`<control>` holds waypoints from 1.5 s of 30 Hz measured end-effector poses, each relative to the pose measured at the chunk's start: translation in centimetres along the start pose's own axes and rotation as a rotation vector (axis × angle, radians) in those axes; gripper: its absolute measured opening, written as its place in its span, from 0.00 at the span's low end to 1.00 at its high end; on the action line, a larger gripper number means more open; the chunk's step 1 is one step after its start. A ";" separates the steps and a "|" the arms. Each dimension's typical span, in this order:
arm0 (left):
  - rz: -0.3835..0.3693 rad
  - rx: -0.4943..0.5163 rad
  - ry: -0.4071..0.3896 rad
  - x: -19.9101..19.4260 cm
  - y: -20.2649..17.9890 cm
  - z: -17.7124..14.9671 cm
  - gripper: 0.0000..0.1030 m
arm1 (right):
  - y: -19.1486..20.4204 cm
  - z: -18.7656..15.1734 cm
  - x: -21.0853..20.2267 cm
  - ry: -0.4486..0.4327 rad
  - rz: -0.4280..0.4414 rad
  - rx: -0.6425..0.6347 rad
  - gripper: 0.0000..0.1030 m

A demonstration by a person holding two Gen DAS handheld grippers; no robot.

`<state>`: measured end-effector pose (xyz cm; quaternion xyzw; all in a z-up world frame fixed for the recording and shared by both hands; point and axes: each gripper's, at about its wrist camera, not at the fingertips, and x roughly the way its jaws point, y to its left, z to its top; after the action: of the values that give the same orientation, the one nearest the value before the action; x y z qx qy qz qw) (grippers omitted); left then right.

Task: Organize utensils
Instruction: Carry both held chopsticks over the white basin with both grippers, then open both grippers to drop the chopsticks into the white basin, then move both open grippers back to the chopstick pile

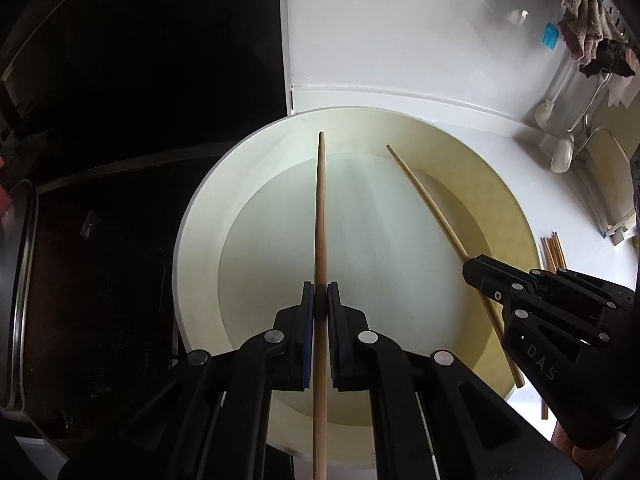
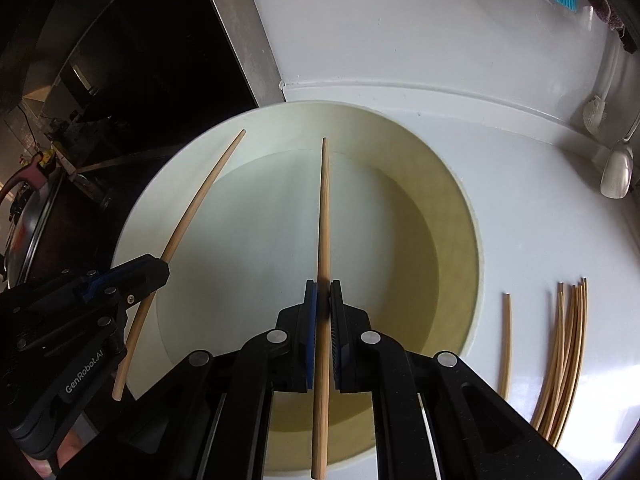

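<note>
My left gripper is shut on a wooden chopstick that points forward over a wide cream bowl. The right gripper shows at the right of that view, shut on a second chopstick above the bowl's right half. In the right wrist view the right gripper pinches its chopstick over the bowl. The left gripper appears at the left there with its chopstick. A bundle of several chopsticks and a single chopstick lie on the white counter right of the bowl.
A dark hob and a metal pot lie left of the bowl. White ladles hang against the white wall at the right, below a cloth on a rack. More chopsticks lie beside the bowl's right rim.
</note>
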<state>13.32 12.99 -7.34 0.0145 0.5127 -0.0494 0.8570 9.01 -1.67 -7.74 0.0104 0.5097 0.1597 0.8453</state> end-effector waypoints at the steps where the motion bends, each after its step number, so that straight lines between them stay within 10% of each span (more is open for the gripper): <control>1: -0.006 0.005 0.010 0.4 0.1 0.1 0.07 | 0.0 0.1 0.5 0.009 -0.008 0.002 0.06; 19: 0.018 0.016 0.113 5.1 1.2 0.6 0.09 | -0.5 1.2 5.1 0.114 -0.029 0.054 0.06; 24: 0.033 -0.019 0.080 4.2 1.9 0.8 0.53 | -0.6 1.3 4.2 0.082 -0.048 0.046 0.15; 30: 0.070 -0.053 0.024 2.1 2.8 1.0 0.79 | -1.2 0.1 1.6 0.039 -0.064 0.051 0.33; 45: 0.055 -0.065 -0.021 -2.1 1.2 -1.7 0.89 | -1.8 -4.2 -4.4 -0.026 -0.072 0.051 0.51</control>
<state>10.94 14.49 -6.35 0.0004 0.5043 -0.0093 0.8635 3.99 -5.17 -6.32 0.0156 0.5026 0.1162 0.8565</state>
